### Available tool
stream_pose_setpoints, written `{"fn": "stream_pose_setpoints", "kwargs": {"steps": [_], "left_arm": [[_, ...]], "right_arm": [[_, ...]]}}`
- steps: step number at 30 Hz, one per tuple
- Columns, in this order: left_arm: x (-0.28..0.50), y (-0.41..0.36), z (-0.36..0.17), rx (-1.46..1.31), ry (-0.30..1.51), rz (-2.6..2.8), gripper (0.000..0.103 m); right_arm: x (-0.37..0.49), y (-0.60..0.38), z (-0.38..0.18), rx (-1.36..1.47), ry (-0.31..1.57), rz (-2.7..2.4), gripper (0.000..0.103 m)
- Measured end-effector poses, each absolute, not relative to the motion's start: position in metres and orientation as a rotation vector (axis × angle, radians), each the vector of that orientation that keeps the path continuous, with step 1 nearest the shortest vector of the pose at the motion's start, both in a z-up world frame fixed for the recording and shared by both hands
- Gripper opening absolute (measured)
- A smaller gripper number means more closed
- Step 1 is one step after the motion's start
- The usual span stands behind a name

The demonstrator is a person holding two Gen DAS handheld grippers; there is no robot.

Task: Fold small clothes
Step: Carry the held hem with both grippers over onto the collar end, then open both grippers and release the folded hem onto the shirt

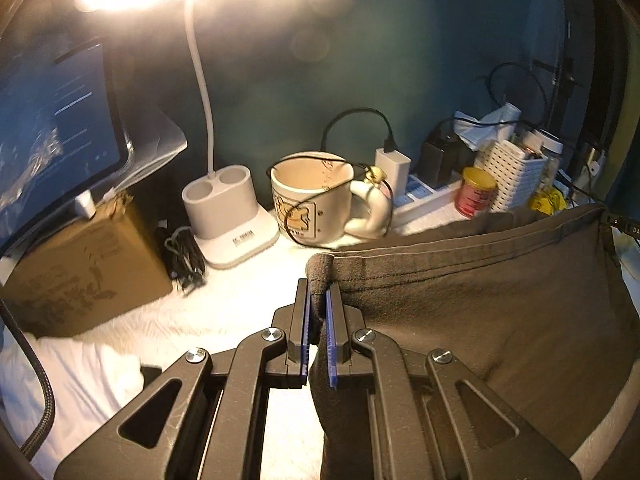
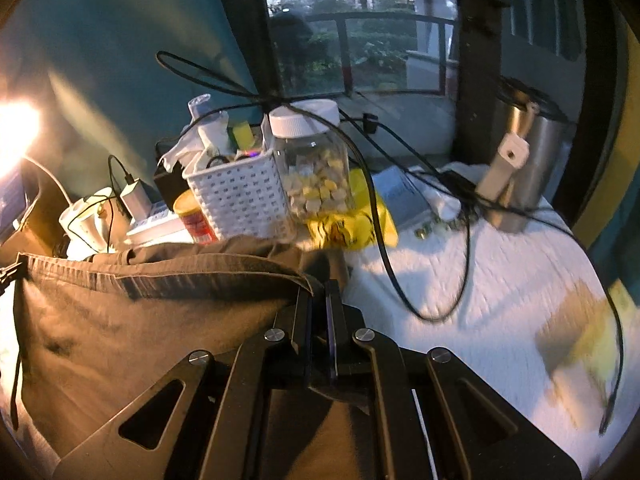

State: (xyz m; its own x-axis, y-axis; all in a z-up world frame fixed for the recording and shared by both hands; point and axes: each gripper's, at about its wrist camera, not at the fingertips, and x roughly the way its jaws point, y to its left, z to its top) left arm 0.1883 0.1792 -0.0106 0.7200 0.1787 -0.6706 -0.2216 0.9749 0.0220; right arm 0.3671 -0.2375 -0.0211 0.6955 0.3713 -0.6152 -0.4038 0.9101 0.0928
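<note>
A dark grey-brown garment [image 1: 500, 304] with a stitched hem hangs stretched between both grippers above the white table cover [image 1: 248, 320]. My left gripper [image 1: 319, 292] is shut on the garment's left corner, a fold of cloth poking up between the blue pads. In the right wrist view the same garment [image 2: 132, 320] spreads out to the left, and my right gripper [image 2: 319, 292] is shut on its right corner at the hem. The cloth sags below the hem and hides the table under it.
Behind the cloth stand a cream mug [image 1: 312, 198], a white lamp base [image 1: 230, 216], a cardboard box [image 1: 88, 264] and a screen [image 1: 60, 120]. Further right are a white basket [image 2: 240, 196], a lidded jar [image 2: 316, 168], a yellow bag [image 2: 352, 224], a steel flask [image 2: 532, 160] and loose black cables [image 2: 400, 280].
</note>
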Motion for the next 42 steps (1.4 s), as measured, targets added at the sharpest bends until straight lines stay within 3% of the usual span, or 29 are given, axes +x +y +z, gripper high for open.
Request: {"fn": "stream_pose_setpoints", "kwargs": {"steps": [13,16,18,35,38,42], "left_arm": [[0.250,0.212,-0.046,-0.086,0.792,0.240,0.006],[0.256,0.215,-0.059,-0.089,0.817,0.249,0.006],[0.256,0.216,-0.062,-0.102,0.819,0.249,0.006],[0.258,0.221,-0.066,-0.132,0.874,0.291,0.007],[0.251,0.220,-0.062,-0.134,0.891,0.306,0.015],[0.230,0.219,-0.055,-0.166,0.887,0.319,0.046]], "right_arm": [[0.426,-0.221,-0.033,-0.026,0.736,0.418,0.008],[0.425,-0.230,-0.036,-0.010,0.754,0.374,0.040],[0.421,-0.238,-0.032,0.016,0.752,0.382,0.047],[0.387,-0.264,-0.019,0.050,0.731,0.386,0.048],[0.375,-0.253,-0.033,0.072,0.786,0.440,0.048],[0.361,-0.225,-0.058,0.073,0.880,0.504,0.048]]}}
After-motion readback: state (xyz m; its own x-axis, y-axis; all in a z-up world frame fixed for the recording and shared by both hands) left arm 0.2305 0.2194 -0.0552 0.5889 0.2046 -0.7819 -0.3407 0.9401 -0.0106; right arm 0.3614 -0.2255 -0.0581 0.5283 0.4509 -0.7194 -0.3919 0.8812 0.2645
